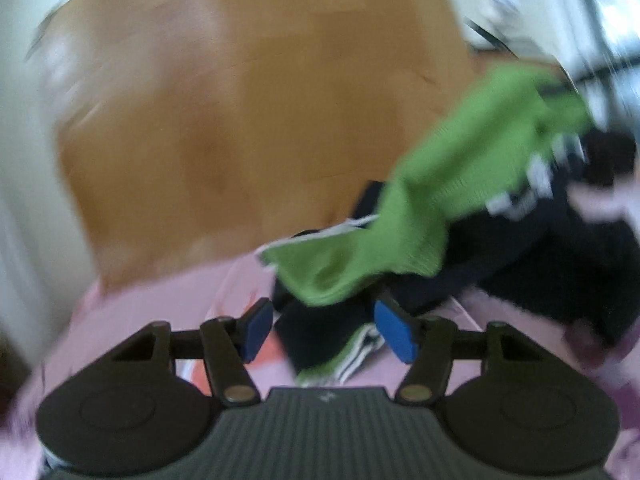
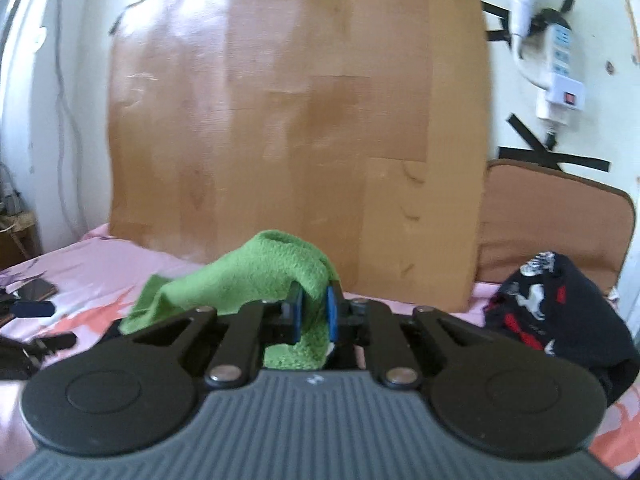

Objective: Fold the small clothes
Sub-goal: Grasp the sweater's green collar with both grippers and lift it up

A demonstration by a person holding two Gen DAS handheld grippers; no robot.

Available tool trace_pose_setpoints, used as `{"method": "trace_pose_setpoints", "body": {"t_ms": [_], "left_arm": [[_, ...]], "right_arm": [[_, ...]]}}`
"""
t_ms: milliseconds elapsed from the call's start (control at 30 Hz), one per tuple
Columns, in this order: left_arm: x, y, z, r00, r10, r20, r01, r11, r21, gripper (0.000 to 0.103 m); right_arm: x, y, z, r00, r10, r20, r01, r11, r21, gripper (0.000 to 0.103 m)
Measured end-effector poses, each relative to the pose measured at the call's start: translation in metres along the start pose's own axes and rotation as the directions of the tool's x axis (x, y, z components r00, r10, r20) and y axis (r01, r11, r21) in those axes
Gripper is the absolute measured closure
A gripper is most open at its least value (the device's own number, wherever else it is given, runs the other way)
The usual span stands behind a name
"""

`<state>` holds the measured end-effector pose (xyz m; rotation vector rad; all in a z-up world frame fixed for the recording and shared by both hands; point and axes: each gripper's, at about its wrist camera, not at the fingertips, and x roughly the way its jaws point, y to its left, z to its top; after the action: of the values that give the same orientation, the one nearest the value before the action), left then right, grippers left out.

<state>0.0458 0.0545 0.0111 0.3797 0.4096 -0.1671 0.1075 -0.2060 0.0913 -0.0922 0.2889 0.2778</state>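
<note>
A small green knitted garment (image 2: 256, 276) is pinched between the blue pads of my right gripper (image 2: 314, 314), which is shut on it and holds it above the pink bedsheet (image 2: 100, 264). In the blurred left wrist view the same green garment (image 1: 452, 184) stretches up to the right over dark navy clothes (image 1: 532, 252). My left gripper (image 1: 324, 330) is open, with dark navy and green-striped fabric (image 1: 340, 356) lying between its blue fingertips (image 1: 394, 334).
A large brown cardboard sheet (image 2: 296, 120) is taped to the wall behind the bed. A brown cushion (image 2: 556, 224) stands at the right, with a dark printed garment (image 2: 552, 312) in front. A white power strip (image 2: 560, 68) hangs on the wall. A phone (image 2: 36, 290) lies at left.
</note>
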Motion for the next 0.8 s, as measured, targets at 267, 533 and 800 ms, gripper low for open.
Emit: {"method": "trace_pose_setpoints", "body": {"t_ms": [267,533,800], "left_arm": [[0.057,-0.024,0.024,0.998,0.063,0.018,-0.065,0.975,0.212,0.065],[0.068,0.017,0.062,0.999,-0.03,0.013,0.03,0.999,-0.037,0.094],[0.036,0.049,0.092,0.988,-0.063,0.142,0.093,0.973,-0.213,0.094]], "right_arm": [[0.017,-0.017,0.016,1.0,0.03,0.0,-0.03,0.998,0.055,0.088],[0.028,-0.026,0.008,0.998,0.06,-0.008,-0.06,0.998,-0.009,0.063],[0.003,0.034,-0.028,0.995,0.091,0.04,-0.058,0.86,-0.507,0.024]]}}
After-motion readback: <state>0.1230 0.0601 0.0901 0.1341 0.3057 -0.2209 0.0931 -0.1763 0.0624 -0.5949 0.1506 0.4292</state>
